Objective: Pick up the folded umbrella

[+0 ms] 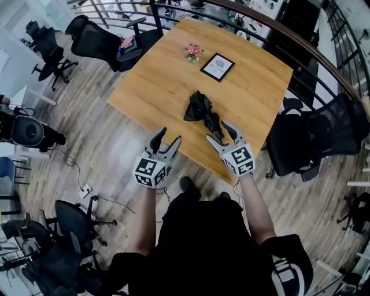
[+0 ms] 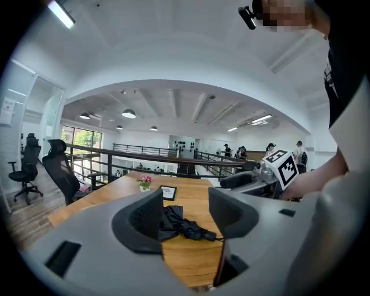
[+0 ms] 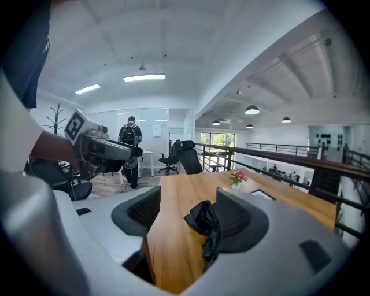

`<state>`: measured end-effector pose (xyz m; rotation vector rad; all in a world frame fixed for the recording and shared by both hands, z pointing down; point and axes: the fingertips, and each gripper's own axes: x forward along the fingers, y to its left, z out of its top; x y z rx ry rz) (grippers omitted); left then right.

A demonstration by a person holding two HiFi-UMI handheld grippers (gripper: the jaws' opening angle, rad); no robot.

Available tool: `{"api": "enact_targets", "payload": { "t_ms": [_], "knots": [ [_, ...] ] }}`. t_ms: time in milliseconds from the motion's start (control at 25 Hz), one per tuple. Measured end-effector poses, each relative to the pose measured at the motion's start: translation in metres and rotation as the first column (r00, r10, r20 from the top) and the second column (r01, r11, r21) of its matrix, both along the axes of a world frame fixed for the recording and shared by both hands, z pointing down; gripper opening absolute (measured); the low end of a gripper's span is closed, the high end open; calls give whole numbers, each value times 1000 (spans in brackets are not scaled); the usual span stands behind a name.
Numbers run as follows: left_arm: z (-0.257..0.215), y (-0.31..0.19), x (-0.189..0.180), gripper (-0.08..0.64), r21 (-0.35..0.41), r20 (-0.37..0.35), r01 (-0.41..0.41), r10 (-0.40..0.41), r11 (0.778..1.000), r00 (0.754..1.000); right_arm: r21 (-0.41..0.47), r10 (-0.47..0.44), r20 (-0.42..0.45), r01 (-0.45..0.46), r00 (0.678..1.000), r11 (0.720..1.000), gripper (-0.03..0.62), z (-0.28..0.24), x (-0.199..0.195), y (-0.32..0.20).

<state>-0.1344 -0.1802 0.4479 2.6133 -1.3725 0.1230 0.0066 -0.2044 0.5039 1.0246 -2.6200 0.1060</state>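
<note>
Black clothing covered the person at the bottom of the head view, with both bare forearms extended forward. The left gripper hung just short of the near edge of the wooden table, its jaws spread apart and holding nothing. The right gripper sat over that edge, jaws also wide and released, its tips close to the handle end of the folded black umbrella. The umbrella lay flat near the table's middle. Beyond it stood a framed card and a small pot of pink flowers. Black office chairs and a railing lay past the far side.
</note>
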Motion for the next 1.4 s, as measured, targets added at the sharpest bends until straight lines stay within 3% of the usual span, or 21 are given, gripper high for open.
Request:
{"api": "enact_targets", "payload": {
  "t_ms": [280,640,1200,1400],
  "knots": [
    [14,-25,-27,256,-33,-7,-73,73,997,997,-39,116,-1,-116,993,992,296,19,-12,-15],
    [51,-37,-24,256,-113,-26,-92,90,989,996,-109,154,-39,-157,987,982,296,54,3,-28],
    [108,-69,-10,256,-260,22,6,0,966,1000,-240,36,-79,-54,996,969,298,128,17,-80],
    [131,-77,1,256,-298,55,14,3,954,998,-274,-7,-87,-17,996,961,298,155,17,-93]
  ]
}}
